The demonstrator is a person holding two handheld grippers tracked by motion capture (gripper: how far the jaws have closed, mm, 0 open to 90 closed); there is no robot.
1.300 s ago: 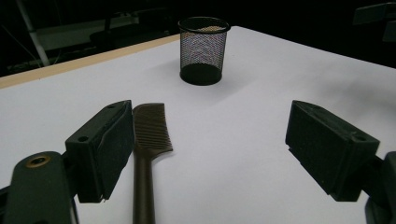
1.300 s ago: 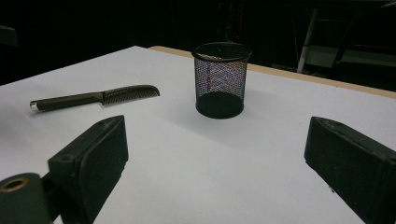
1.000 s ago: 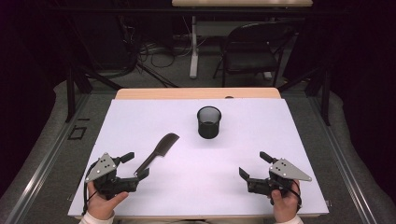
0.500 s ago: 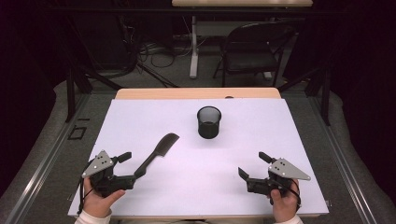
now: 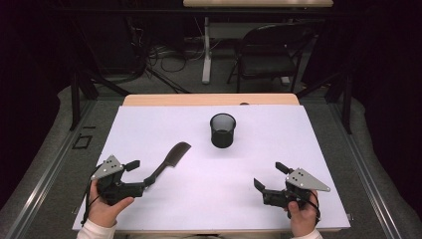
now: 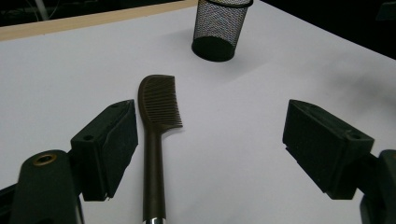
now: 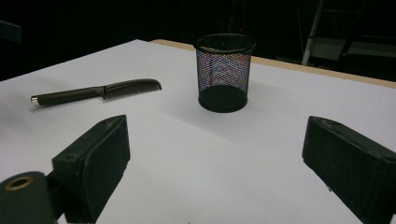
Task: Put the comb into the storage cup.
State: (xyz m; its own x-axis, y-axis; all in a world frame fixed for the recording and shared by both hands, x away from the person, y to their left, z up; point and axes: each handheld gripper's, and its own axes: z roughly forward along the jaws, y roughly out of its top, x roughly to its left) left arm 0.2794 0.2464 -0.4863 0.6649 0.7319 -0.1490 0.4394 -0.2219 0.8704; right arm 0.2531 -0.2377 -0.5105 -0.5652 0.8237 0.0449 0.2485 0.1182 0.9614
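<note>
A: Since the earlier high view the left tool [image 5: 142, 173] has drawn back slightly toward the bench's near edge; the comb [image 5: 168, 162] and the mesh cup [image 5: 222, 130] have not shifted.

B: Tool state?

A: Left tool: jaws spread wide, holding nothing. In the left gripper view the comb's handle [image 6: 153, 177] runs up between them, close beside one jaw and well apart from the other. Right tool [image 5: 271, 182]: jaws also wide apart, empty, resting near the near right corner.

B: Where does the comb lie?

A: On the left half of the bench. Its long axis runs from the left tool's jaws diagonally toward the cup, toothed head at the far end. The left tool is clearly the nearer.

B: Requirement for the coming move?

A: Probably to centre the handle between the jaws before closing.
</note>
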